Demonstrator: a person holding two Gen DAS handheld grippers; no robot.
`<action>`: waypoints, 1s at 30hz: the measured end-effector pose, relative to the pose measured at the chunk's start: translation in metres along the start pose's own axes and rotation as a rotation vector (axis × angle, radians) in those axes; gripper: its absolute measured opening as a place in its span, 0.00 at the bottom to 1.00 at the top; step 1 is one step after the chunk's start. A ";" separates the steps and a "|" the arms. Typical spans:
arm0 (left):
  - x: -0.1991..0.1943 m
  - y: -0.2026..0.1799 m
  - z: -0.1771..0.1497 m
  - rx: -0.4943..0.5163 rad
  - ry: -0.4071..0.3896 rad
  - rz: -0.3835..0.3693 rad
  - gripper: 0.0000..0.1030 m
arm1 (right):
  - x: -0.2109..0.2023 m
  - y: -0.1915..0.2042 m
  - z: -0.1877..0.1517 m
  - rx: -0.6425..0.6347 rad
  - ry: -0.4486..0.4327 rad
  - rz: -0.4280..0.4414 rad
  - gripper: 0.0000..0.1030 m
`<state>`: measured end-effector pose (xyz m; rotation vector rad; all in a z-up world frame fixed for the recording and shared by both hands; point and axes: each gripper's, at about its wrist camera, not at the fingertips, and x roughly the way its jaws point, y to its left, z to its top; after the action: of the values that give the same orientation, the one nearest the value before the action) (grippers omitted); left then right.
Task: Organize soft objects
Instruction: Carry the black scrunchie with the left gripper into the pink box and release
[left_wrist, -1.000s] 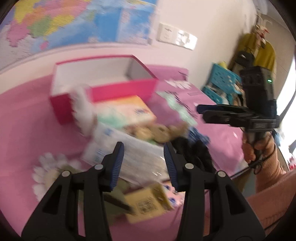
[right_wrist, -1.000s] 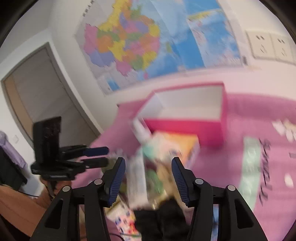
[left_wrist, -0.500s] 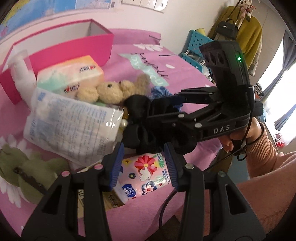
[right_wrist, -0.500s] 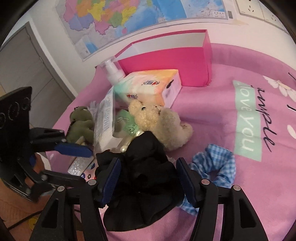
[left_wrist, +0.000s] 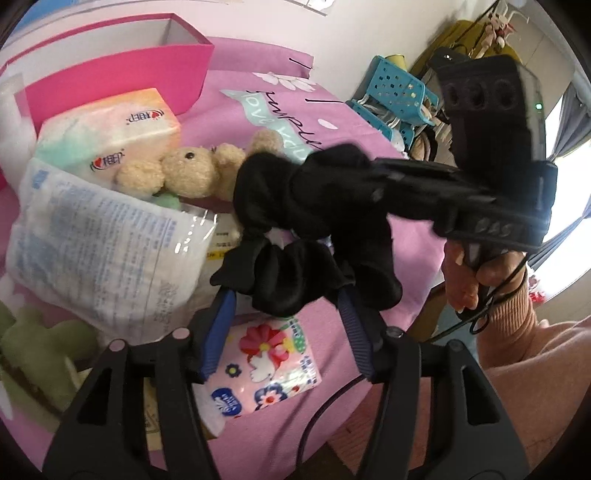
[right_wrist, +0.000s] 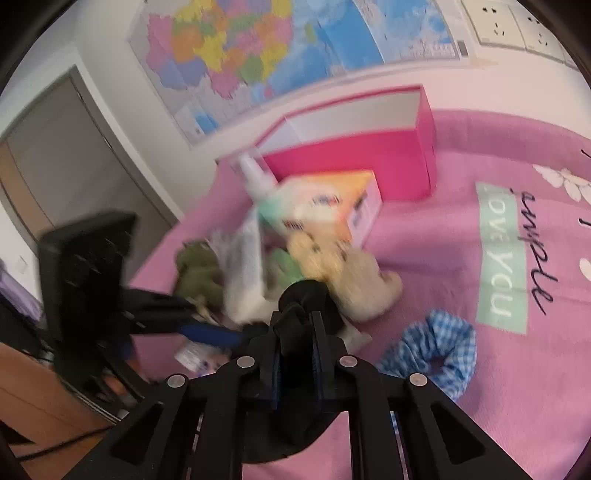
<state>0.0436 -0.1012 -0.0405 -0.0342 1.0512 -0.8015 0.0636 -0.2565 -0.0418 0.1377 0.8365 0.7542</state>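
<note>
Right gripper (right_wrist: 295, 332) jaws now pinch crumpled black scrunchie (left_wrist: 314, 221) (satiny); left gripper (left_wrist: 286, 317) jaws opening beneath

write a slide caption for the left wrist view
Right gripper shut on a black scrunchie, lifted over the plush bear and tissue packs while the left gripper opens below it.
</note>
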 end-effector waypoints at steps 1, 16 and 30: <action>-0.001 0.001 0.001 -0.007 -0.005 -0.011 0.57 | -0.005 0.002 0.003 0.002 -0.023 0.008 0.10; -0.044 0.008 0.051 -0.027 -0.179 -0.018 0.53 | -0.026 0.027 0.064 -0.073 -0.180 0.098 0.10; -0.064 0.039 0.141 -0.058 -0.278 0.133 0.49 | 0.000 0.006 0.169 -0.080 -0.249 0.073 0.10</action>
<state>0.1600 -0.0816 0.0667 -0.1206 0.8039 -0.6250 0.1815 -0.2228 0.0748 0.1874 0.5662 0.8189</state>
